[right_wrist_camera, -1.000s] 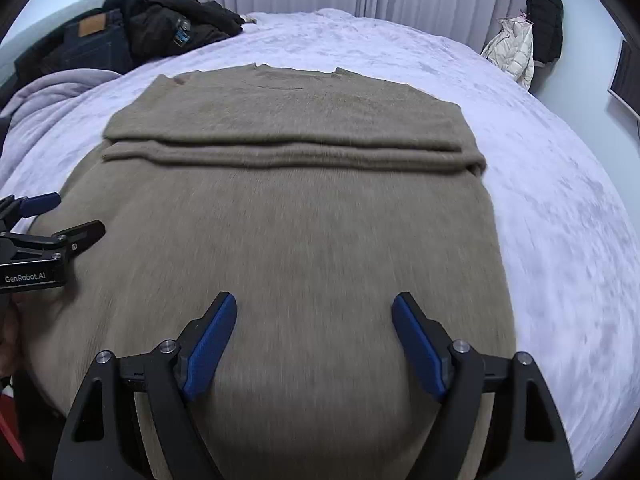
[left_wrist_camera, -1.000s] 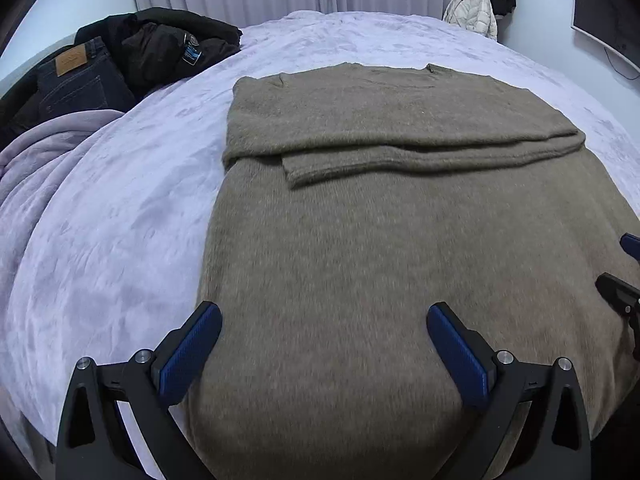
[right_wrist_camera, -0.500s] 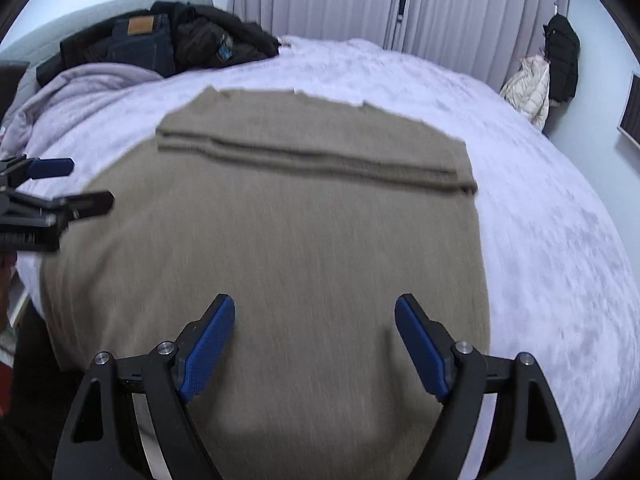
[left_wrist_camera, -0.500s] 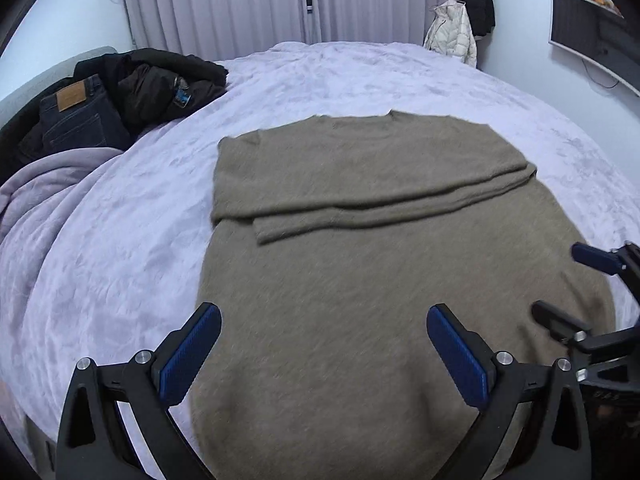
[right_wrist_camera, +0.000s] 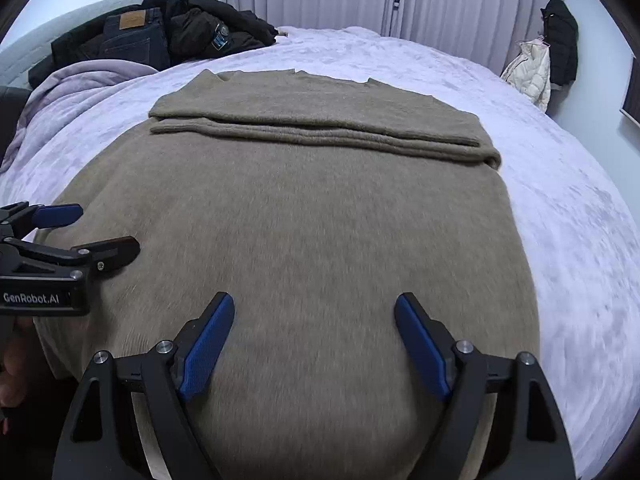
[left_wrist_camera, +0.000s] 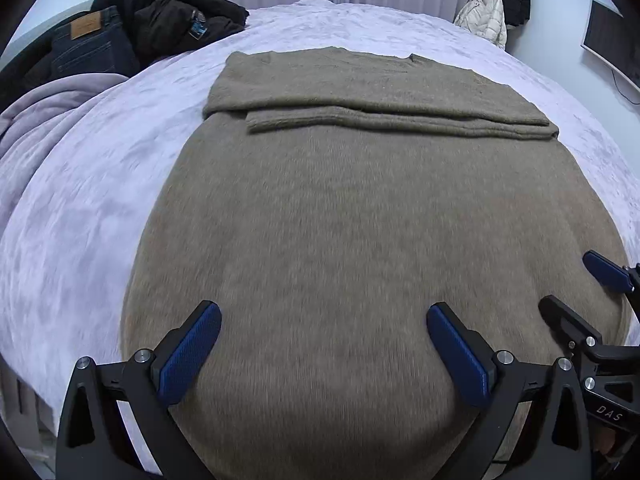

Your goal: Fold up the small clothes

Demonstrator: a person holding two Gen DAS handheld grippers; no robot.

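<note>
Jeans (right_wrist_camera: 134,36) and jackets (right_wrist_camera: 208,30) beyond sweater (right_wrist_camera: 304,220)

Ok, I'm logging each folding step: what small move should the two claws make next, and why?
Probably lower both and pinch the near hem. The sweater lies flat on the bed with its sleeves already folded across the chest. The left claw and right claw hang open and empty over its lower part, so the bottom-up fold seems to remain.

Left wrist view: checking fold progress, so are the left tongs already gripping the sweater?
No, the left tongs stand wide open above the sweater, pinching no fabric.
</note>
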